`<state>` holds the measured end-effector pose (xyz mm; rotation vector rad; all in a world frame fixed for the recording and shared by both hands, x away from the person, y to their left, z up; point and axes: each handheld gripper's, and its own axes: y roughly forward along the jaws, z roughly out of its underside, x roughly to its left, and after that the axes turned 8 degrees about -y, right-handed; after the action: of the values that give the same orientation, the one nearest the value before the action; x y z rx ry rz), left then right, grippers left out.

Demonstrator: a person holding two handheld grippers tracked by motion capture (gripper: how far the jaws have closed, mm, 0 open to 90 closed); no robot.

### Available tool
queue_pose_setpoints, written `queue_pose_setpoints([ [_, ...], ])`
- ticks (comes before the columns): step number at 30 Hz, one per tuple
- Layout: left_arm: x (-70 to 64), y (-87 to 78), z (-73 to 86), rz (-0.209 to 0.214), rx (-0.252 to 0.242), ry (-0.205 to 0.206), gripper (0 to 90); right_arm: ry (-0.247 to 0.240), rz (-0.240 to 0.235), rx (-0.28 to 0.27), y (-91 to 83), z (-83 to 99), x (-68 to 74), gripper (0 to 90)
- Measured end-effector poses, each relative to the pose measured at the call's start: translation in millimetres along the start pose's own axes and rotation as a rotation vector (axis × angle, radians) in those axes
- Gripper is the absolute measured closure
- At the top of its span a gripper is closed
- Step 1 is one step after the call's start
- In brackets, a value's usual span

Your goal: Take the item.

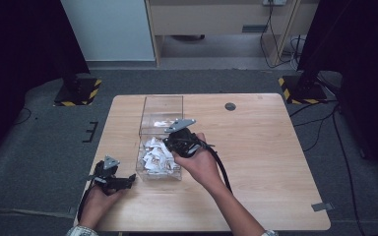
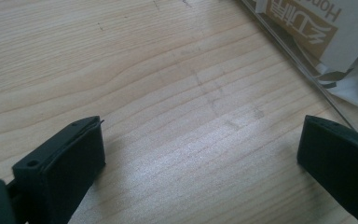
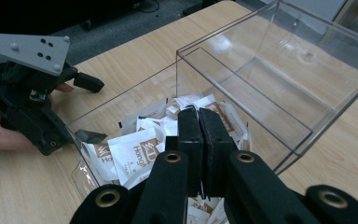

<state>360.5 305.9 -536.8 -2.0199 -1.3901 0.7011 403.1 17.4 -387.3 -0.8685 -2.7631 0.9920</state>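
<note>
Clear plastic box [image 1: 161, 105] at table [image 1: 256, 147] centre, near end heaped with white sachets [image 1: 155, 155]. Right gripper [image 3: 199, 116] poised above the sachets, jaws pressed together, nothing visibly between them. Left gripper [image 2: 200, 149] low on bare wood just beside the box's near-left corner, jaws spread wide, empty

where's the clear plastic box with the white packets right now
In the high view the clear plastic box of white sachets sits left of centre on the light wooden table, between the left hand-held gripper and the right hand-held gripper above its packets.
</note>
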Motion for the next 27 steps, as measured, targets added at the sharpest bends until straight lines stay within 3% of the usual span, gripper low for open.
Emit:
queue_pose_setpoints([
  [18, -0.1, -0.1, 0.3, -0.002, -0.002, -0.005, 0.0, 0.014, 0.036, -0.041, -36.4, -1.4, -21.6, 88.7],
  [27, -0.1, -0.1, 0.3, -0.002, -0.002, -0.005, 0.0, 0.009, 0.054, -0.040, -43.4, -2.8, -30.4, 88.7],
])
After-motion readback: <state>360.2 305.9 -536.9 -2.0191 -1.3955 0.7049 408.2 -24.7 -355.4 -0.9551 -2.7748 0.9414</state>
